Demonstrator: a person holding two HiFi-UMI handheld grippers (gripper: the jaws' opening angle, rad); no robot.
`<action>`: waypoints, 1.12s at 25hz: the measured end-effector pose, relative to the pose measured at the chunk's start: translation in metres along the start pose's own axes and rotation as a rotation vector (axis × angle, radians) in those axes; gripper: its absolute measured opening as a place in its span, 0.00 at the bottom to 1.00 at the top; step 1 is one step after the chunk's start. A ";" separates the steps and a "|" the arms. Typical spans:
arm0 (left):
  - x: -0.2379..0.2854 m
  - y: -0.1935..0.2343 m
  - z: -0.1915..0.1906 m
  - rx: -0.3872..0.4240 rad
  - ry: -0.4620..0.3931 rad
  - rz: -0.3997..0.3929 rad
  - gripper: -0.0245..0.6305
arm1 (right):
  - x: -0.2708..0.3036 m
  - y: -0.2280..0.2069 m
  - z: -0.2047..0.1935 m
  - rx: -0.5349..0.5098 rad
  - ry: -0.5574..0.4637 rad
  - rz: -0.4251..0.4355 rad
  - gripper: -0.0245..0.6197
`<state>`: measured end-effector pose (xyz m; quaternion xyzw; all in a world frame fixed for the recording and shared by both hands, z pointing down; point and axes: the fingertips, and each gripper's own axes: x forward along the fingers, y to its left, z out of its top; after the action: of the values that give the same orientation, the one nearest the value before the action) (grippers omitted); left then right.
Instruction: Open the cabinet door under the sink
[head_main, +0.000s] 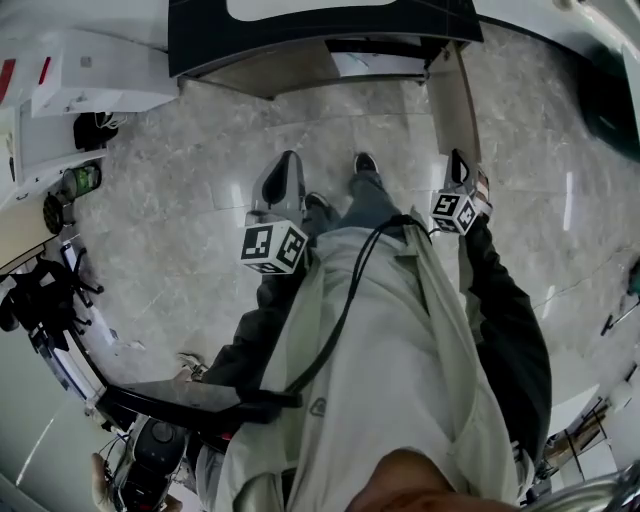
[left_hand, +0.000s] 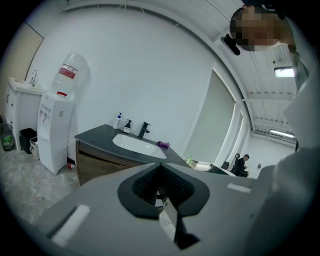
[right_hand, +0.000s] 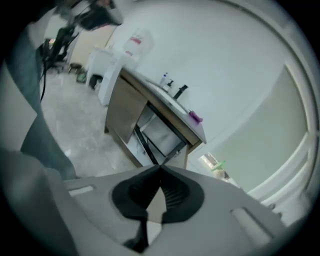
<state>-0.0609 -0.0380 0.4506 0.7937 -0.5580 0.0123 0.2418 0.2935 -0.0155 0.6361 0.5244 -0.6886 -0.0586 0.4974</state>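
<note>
Cabinet door stands open; left gripper and right gripper are both closed and empty; the right one, just beside it, might knock it shut.

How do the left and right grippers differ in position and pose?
The right gripper is close by the outer edge of the open cabinet door; the left gripper is over bare floor, apart from the vanity. The right gripper view shows the vanity tilted, so that gripper is rolled; the left gripper view shows it upright. Shared: both have jaws together, nothing between them.
</note>
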 end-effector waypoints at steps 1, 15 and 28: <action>-0.008 0.004 0.002 -0.005 -0.009 -0.008 0.05 | -0.006 0.008 0.015 0.098 -0.016 0.018 0.04; -0.070 0.053 -0.024 0.025 0.032 -0.073 0.05 | -0.156 0.031 0.125 0.897 -0.354 0.157 0.04; -0.046 0.024 -0.011 0.023 -0.011 -0.066 0.05 | -0.135 0.038 0.137 0.871 -0.334 0.298 0.04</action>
<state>-0.0965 0.0004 0.4555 0.8144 -0.5328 0.0066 0.2299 0.1600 0.0464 0.5065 0.5628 -0.7871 0.2234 0.1174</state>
